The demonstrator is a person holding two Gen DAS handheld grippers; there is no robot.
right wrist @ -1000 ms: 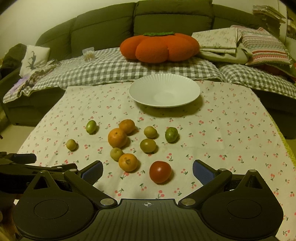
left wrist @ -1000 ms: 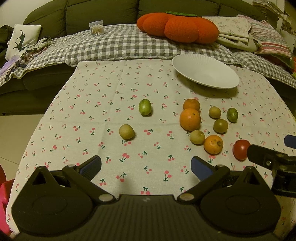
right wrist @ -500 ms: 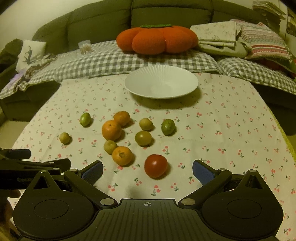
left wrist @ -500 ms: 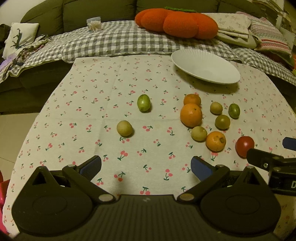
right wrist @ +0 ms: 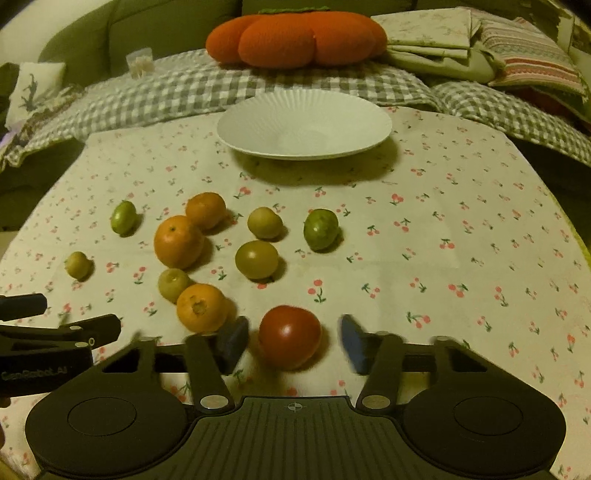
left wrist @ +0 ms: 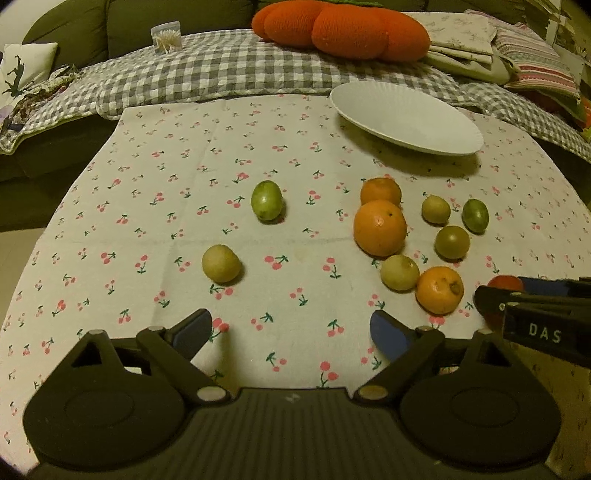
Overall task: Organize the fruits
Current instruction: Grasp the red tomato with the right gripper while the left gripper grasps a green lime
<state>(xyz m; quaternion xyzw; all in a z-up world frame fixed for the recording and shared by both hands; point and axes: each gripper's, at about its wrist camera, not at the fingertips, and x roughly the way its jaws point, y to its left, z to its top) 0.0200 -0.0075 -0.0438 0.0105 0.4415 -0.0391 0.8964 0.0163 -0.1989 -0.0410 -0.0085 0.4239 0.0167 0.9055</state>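
Fruits lay scattered on a cherry-print tablecloth point(right wrist: 461, 229) in front of a white ribbed plate point(right wrist: 258, 147), which held nothing. Nearest the right wrist camera sat a red tomato point(right wrist: 290, 336), directly between the blue pads of the right gripper point(right wrist: 293, 341). Its jaws were closing around the tomato; the pads were blurred, with a small gap visible on each side, so they were not yet pressing on it. Just left of the tomato was a small orange point(right wrist: 201, 307) with its stem end facing up, touching a pale yellow-green fruit point(right wrist: 173, 283) behind it. Further back stood a large orange point(right wrist: 179, 242) against another orange point(right wrist: 205, 210), then a cluster of three: an olive-green round fruit point(right wrist: 257, 259), a yellowish fruit point(right wrist: 264, 222) and a green fruit point(right wrist: 321, 229).

In the left wrist view, the left gripper point(left wrist: 291, 330) hovered over bare cloth with its jaws wide and closing slightly, nothing between them. Ahead of it, apart from the main group, lay a pale round fruit point(left wrist: 221, 263) and an oval green fruit point(left wrist: 266, 200). Behind the table ran a sofa with a grey checked blanket point(left wrist: 229, 74) and an orange pumpkin-shaped cushion point(left wrist: 340, 29)
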